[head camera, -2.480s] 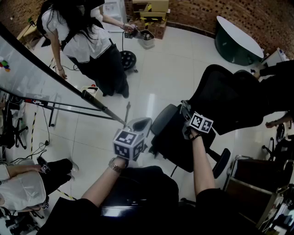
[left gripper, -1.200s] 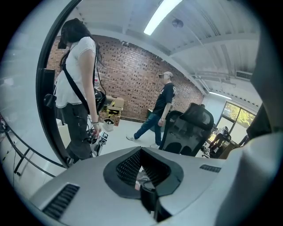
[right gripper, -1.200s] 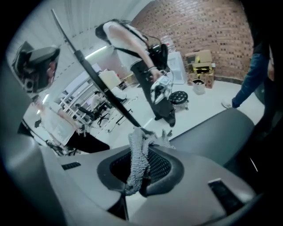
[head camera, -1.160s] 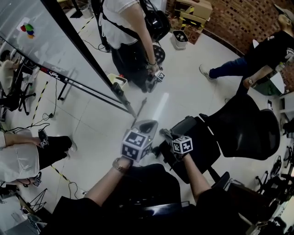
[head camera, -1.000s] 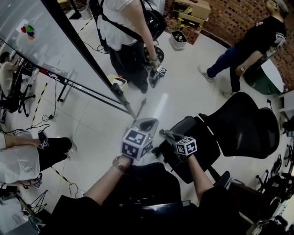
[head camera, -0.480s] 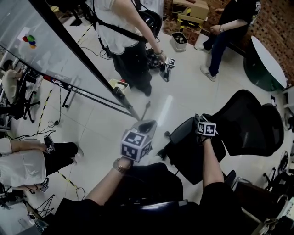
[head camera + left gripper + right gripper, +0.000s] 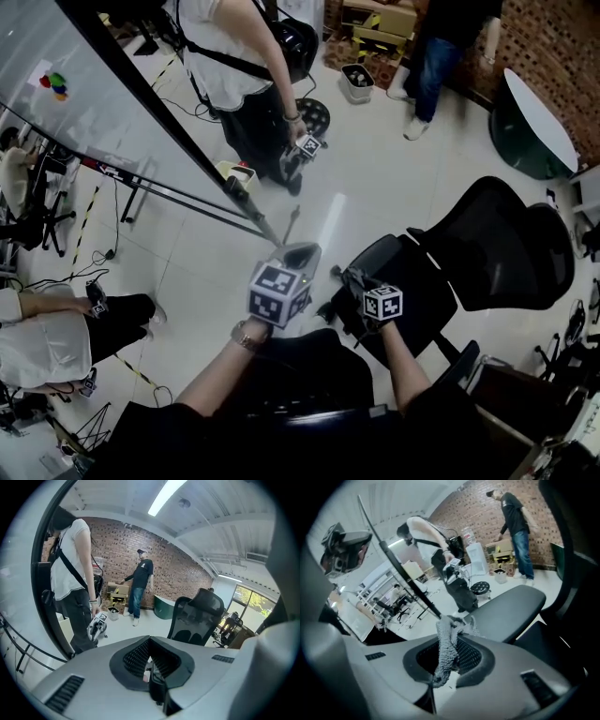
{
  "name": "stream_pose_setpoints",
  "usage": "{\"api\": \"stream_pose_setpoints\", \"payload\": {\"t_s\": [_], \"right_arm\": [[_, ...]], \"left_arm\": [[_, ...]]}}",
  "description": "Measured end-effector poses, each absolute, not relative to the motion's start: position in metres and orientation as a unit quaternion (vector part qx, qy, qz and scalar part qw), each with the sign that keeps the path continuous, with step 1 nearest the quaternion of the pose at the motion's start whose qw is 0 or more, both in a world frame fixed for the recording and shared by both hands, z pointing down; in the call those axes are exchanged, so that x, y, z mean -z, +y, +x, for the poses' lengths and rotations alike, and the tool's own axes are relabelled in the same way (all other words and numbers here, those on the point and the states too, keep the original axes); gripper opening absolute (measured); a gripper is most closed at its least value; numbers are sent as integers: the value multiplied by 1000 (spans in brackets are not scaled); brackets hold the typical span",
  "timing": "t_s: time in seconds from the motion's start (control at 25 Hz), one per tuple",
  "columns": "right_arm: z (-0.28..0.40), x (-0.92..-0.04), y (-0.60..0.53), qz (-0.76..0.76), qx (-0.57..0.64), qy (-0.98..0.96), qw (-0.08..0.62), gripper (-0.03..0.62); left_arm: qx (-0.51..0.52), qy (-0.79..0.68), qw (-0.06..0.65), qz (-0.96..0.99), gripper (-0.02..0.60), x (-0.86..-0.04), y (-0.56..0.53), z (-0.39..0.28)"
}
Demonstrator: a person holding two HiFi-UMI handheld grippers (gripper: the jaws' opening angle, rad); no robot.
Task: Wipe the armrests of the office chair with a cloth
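A black mesh office chair (image 7: 502, 246) stands at the right of the head view. Its near armrest (image 7: 379, 255) runs toward me, and its pad (image 7: 512, 610) lies just ahead of my right gripper. My right gripper (image 7: 356, 279) hovers at the front end of that armrest, shut on a grey knitted cloth (image 7: 448, 645) that bunches up past the jaws. The cloth (image 7: 348, 275) hangs over the armrest edge. My left gripper (image 7: 300, 252) is held up left of the chair, shut, with nothing in it (image 7: 150, 668). The far armrest (image 7: 466, 360) shows at the lower right.
A slanted glass board on a black frame (image 7: 141, 112) stands to the left. A person in a white top (image 7: 234, 66) holds another gripper ahead, and a second person (image 7: 441, 37) stands by boxes at the brick wall. A seated person (image 7: 47, 342) and a round table (image 7: 534, 117) flank the floor.
My right gripper slid with the cloth back along the near armrest toward its front end. The person in dark clothes walked to the back wall. My left gripper stayed put.
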State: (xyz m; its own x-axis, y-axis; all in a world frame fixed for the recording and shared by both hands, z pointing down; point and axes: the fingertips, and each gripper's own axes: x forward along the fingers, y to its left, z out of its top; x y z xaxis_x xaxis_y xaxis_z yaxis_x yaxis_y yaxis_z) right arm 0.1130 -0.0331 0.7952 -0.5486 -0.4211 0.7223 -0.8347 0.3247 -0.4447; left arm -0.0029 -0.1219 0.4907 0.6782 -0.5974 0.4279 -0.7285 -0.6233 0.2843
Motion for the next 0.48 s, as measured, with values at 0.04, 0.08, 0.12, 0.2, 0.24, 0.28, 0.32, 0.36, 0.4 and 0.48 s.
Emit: {"api": "stream_pose_setpoints", "payload": {"t_s": [0.04, 0.08, 0.12, 0.2, 0.24, 0.28, 0.32, 0.36, 0.4, 0.48], "right_arm": [[98, -795, -20, 377, -413, -787, 259, 57], [85, -794, -7, 347, -405, -800, 274, 57], [76, -793, 3, 318, -394, -812, 289, 57], [71, -785, 11, 283, -369, -832, 303, 57], [77, -779, 7, 283, -361, -837, 297, 57], [87, -772, -3, 295, -360, -839, 282, 57], [103, -766, -18, 317, -362, -836, 262, 57], [123, -760, -36, 346, -366, -829, 242, 57], [148, -757, -57, 380, -370, -818, 225, 57], [204, -758, -97, 456, -379, -780, 200, 57]], "left_arm": [[-148, -371, 222, 889, 5, -491, -122, -2], [-150, -369, 223, 890, 5, -492, -121, 0], [-151, -367, 223, 891, 5, -492, -121, 1], [-153, -362, 222, 892, 5, -492, -119, 4], [-153, -361, 222, 893, 5, -492, -118, 5], [-154, -361, 222, 893, 5, -493, -117, 4], [-155, -362, 222, 892, 5, -494, -117, 3], [-157, -365, 222, 890, 5, -495, -117, 2], [-161, -367, 223, 889, 5, -497, -117, 0], [-165, -371, 221, 887, 5, -499, -117, -4]]}}
